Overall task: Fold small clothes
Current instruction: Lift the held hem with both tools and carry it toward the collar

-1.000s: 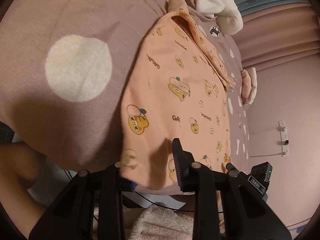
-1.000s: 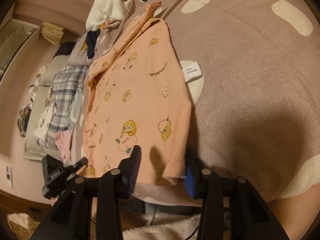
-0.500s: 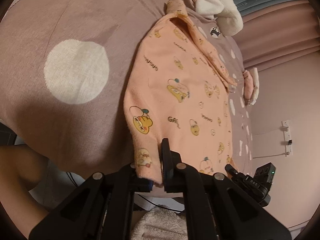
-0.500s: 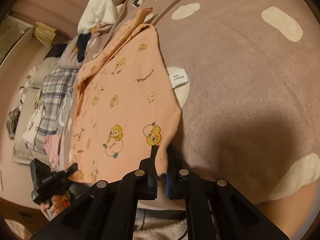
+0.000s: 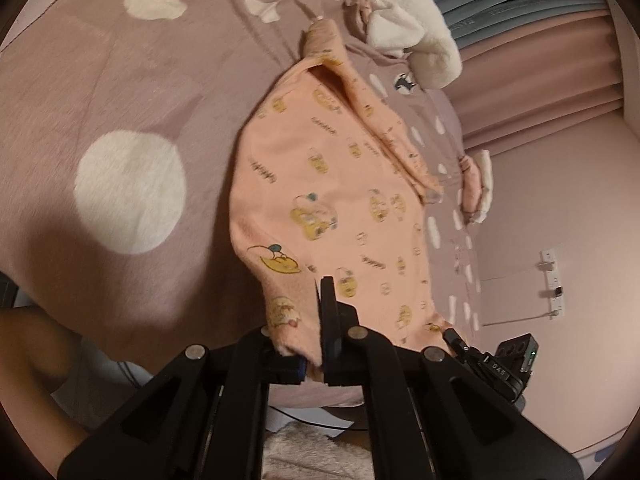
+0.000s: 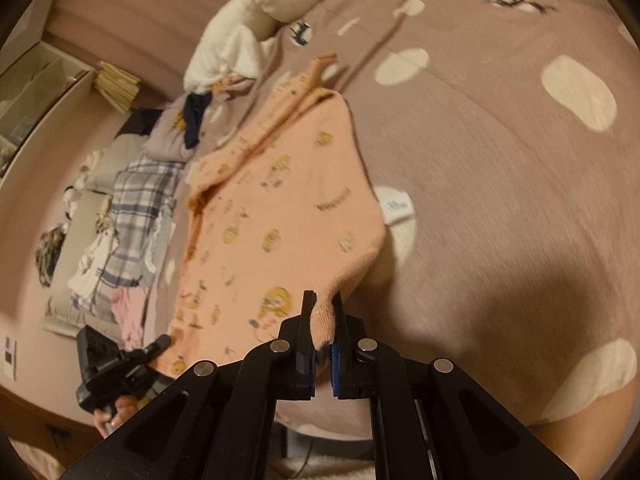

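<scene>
Mid-fold: near hem of the peach printed top (image 5: 320, 184) pinched at both corners — left gripper (image 5: 316, 344) clamped on one, right gripper (image 6: 322, 332) clamped on the other, jaws narrow with cloth between. Rest of the garment spread flat on the spotted bedspread (image 5: 128, 120), sleeve already tucked across (far edge). Next, probably: lift both corners together, carry toward the collar, lay edge on edge. No containers in view
</scene>
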Tool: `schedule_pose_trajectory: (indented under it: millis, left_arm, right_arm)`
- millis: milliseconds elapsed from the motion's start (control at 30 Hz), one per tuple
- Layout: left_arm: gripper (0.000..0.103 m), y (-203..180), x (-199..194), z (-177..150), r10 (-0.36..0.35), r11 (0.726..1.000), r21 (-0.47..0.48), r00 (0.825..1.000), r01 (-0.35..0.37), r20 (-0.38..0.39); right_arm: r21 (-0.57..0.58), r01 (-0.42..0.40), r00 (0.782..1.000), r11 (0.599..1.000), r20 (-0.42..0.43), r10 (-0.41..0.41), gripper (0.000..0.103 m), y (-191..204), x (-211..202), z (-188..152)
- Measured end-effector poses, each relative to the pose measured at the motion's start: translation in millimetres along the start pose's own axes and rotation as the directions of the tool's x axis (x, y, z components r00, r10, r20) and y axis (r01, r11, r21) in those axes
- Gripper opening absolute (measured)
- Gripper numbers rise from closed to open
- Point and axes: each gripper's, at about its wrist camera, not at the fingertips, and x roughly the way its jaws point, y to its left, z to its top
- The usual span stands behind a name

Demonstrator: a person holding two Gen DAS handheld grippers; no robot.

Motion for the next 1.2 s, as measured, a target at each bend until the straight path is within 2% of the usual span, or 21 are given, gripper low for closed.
schedule_pose_trajectory:
  millis: [133,233,600,700,1200]
  left_arm:
    - [0.001,-9,1,11,0.003,1.000,0.018,1.000,-0.004,0.021]
    - [0.001,-13,4,16,0.012,0.999,0.029,0.999,-0.013,0.030]
    - [0.001,-31,16,35,-0.010,0.998,0.060,1.000,0.010,0.007]
    - [0.001,-38,21,41,0.003,0.998,0.069,1.000,-0.003,0.007]
    - [0.001,-51,38,77,-0.066,0.997,0.029,0.998,0.065,0.006]
  right_arm:
    - [-0.036,0.006,1.000,0.999,0.028,-0.005,0.007,12,-2,13]
    - [-0.076,0.065,0.997,0.995,0.039,-0.062,0.007,20,2,19]
    - [-0.080,0.058,0.997,0.995,0.046,-0.055,0.007,20,2,36]
    - [-0.081,0.060,0.997,0.995,0.055,-0.055,0.007,22,0,43]
    - [-0.115,0.040,0.996,0.993,0.080,-0.031,0.007,37,4,80]
